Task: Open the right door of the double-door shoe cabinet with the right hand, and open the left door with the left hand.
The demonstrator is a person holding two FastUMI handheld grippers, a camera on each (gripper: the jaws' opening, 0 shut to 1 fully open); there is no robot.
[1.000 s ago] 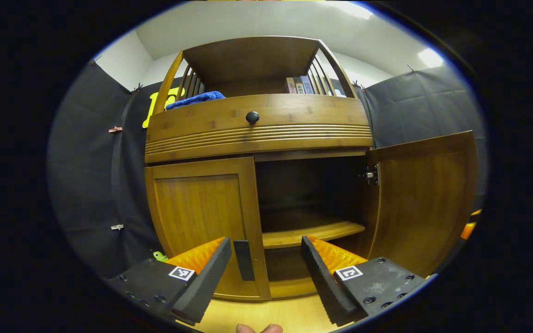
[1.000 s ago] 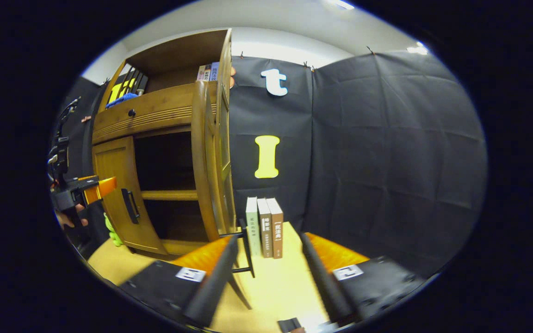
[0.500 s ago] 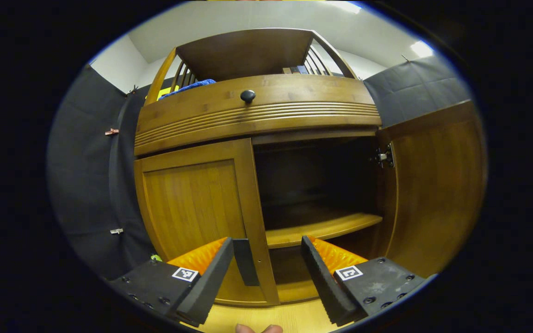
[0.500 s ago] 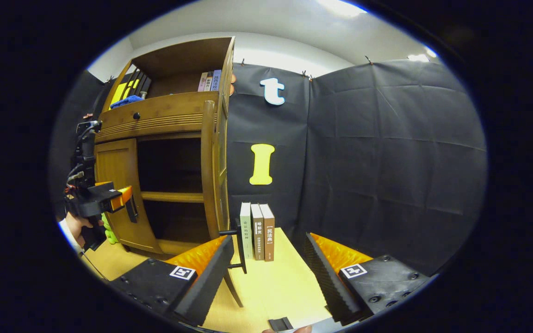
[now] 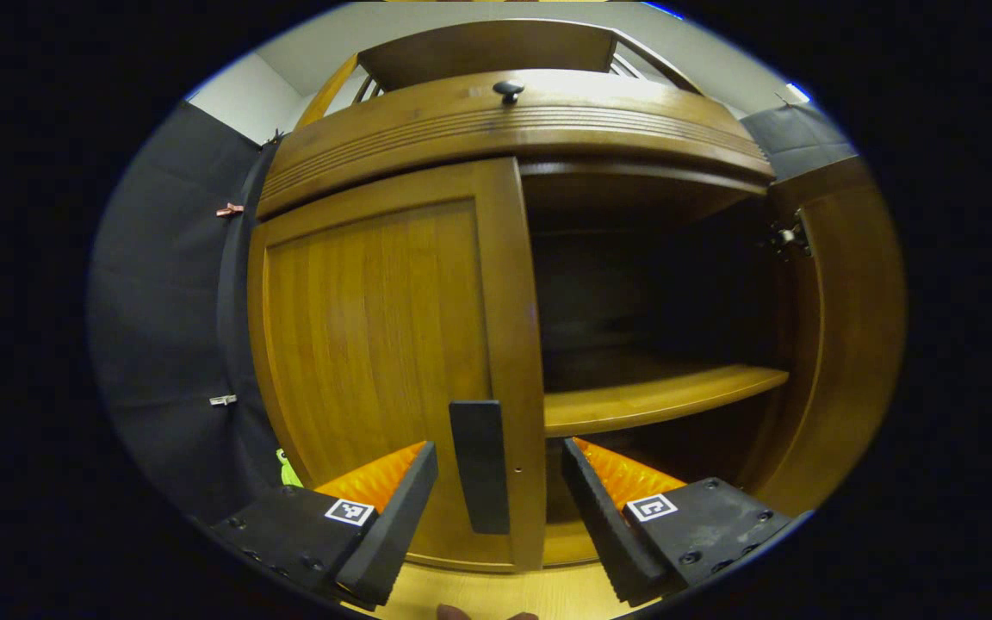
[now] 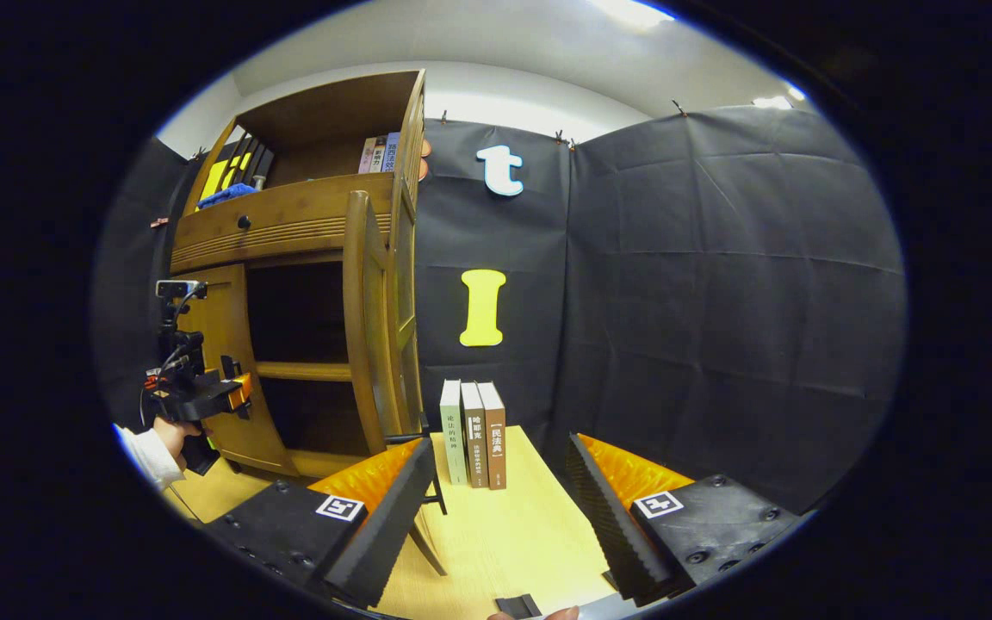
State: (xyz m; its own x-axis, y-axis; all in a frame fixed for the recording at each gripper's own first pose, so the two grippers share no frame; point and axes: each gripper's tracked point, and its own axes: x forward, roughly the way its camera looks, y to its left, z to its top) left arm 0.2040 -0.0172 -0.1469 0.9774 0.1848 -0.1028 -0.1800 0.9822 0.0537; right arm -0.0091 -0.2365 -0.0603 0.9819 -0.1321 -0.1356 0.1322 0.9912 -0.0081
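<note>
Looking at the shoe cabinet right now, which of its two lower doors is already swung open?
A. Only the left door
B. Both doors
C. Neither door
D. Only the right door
D: in the left gripper view the right door stands swung out with its hinge and the shelf inside exposed, while the left door sits closed, its handle between the open left gripper's fingers but not yet clamped.
</note>
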